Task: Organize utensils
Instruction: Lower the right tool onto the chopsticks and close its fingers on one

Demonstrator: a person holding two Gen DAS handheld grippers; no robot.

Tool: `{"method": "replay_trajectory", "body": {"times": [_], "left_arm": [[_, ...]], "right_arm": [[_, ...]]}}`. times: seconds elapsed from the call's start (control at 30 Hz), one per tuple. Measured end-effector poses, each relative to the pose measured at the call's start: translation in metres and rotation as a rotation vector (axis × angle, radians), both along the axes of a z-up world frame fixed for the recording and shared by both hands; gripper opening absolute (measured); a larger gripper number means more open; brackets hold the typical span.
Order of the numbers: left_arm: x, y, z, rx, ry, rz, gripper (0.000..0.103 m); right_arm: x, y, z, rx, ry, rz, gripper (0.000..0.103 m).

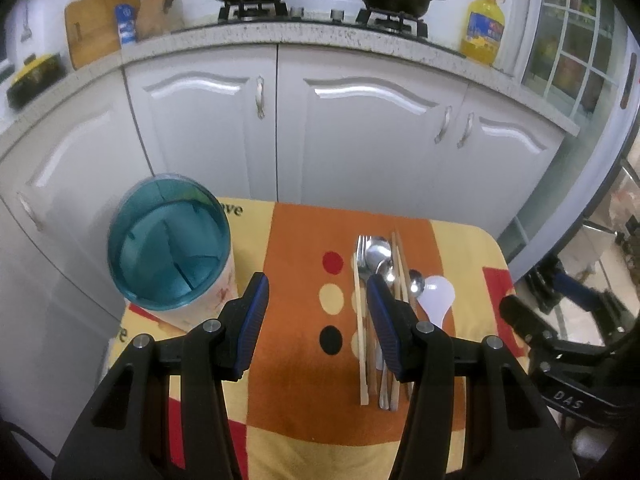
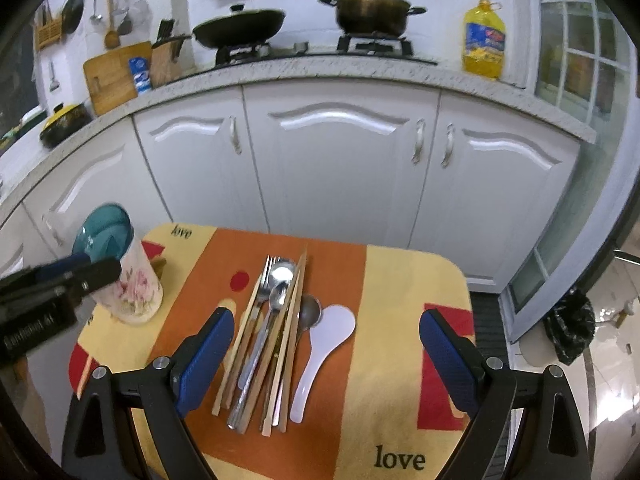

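A pile of utensils lies on the patterned cloth: wooden chopsticks (image 2: 288, 344), metal spoons (image 2: 280, 276), a fork (image 2: 262, 276) and a white plastic spoon (image 2: 320, 348). In the left wrist view the same pile (image 1: 380, 300) sits just right of centre. A floral utensil holder with a teal divided insert (image 1: 170, 240) (image 2: 120, 276) stands at the cloth's left. My left gripper (image 1: 318, 292) is open above the cloth, its right finger over the pile. Over the pile's near end my right gripper (image 2: 326, 332) is open wide. Both hold nothing.
The small table under the cloth (image 2: 400, 360) stands before white cabinets (image 2: 340, 160). On the counter behind are a wok (image 2: 240, 26), a pot (image 2: 372, 10), an oil bottle (image 2: 482, 40) and cutting boards (image 2: 116, 76). A black bag (image 2: 568, 328) lies on the floor at right.
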State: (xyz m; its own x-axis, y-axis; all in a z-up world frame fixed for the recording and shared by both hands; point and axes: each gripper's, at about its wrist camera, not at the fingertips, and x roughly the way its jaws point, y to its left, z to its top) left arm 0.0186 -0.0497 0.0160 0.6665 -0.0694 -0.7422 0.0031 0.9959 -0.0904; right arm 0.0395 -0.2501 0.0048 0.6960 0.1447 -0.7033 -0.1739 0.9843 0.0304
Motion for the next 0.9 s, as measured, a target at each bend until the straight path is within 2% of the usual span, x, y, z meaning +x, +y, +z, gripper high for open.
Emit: {"method": "replay_trajectory", "body": {"times": [0.1,0.2,0.27,0.47,0.6,0.63,0.77,0.9], "left_arm": [[0.006,0.004,-0.011,-0.032,0.031,-0.002,0.050],[0.011,0.004,-0.020,-0.076,0.053,-0.013,0.050],[0.015,-0.001,-0.026,-0.064,0.069,-0.029,0.050],[0.036,-0.018,-0.048,-0.013,0.123,-0.077,0.050],[0.054,-0.028,-0.067,0.014,0.158,-0.104,0.045],[0.059,-0.031,-0.071,0.020,0.165,-0.113,0.041],[0.075,-0.036,-0.088,0.027,0.193,-0.129,0.035],[0.093,-0.039,-0.104,0.019,0.241,-0.131,0.031]], "right_arm": [[0.006,-0.002,-0.018,0.017,0.025,0.025,0.091],[0.015,-0.003,-0.034,0.051,0.060,0.049,0.079],[0.024,-0.004,-0.043,0.072,0.079,0.073,0.071],[0.046,-0.005,-0.057,0.140,0.127,0.124,0.055],[0.068,-0.004,-0.069,0.168,0.161,0.141,0.045],[0.074,-0.005,-0.070,0.185,0.174,0.145,0.044],[0.099,-0.007,-0.077,0.256,0.207,0.171,0.043],[0.121,-0.001,-0.090,0.245,0.243,0.198,0.043]]}}
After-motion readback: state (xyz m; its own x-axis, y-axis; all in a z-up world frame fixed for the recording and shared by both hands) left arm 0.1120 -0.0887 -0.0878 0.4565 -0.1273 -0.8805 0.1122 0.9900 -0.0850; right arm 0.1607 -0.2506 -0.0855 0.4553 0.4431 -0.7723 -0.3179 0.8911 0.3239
